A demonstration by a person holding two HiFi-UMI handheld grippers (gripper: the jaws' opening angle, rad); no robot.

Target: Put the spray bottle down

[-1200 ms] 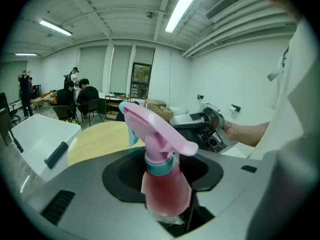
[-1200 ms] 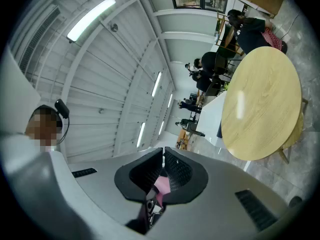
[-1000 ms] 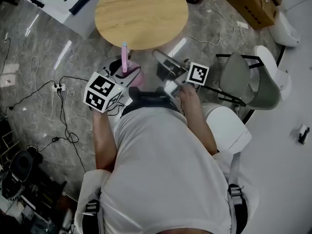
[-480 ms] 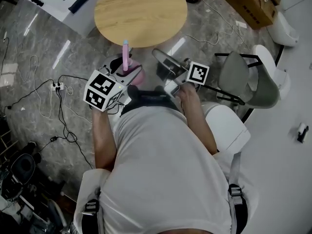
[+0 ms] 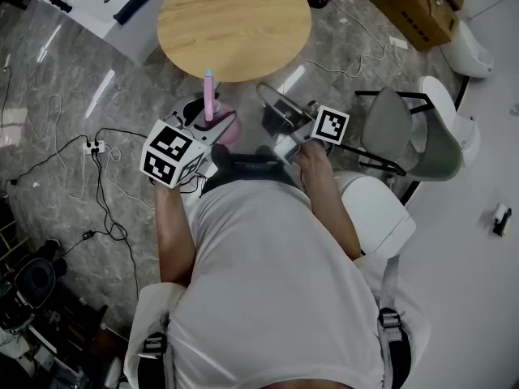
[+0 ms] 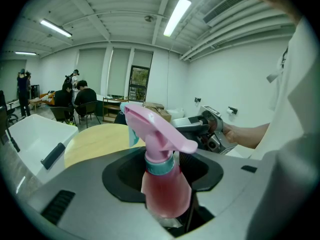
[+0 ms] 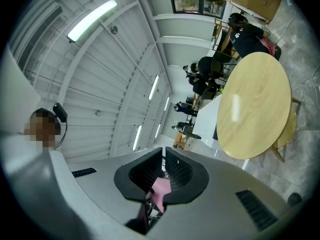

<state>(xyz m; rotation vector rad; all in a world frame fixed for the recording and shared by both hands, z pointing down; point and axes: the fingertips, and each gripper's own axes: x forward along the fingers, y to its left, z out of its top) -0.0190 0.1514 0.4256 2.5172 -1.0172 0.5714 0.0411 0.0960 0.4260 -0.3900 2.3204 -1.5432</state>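
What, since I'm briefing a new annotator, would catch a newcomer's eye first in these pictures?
The pink spray bottle, held upright in the left claw in front of the person's chest, stands out most. Beyond it a round wooden table sits on the grey marbled floor. The right claw, alongside, has its jaws nearly together.

Round table (image 5: 234, 24) in all three views

Round wooden table (image 5: 233, 23) stands on grey marble-pattern floor (image 5: 65, 79). On floor: white power strip (image 5: 97, 146) with black cables (image 5: 103, 177), cardboard box (image 5: 418, 6) top right, grey chair (image 5: 405, 132). White desk (image 5: 85, 6) top left carries a black bar-shaped item (image 5: 139, 0).
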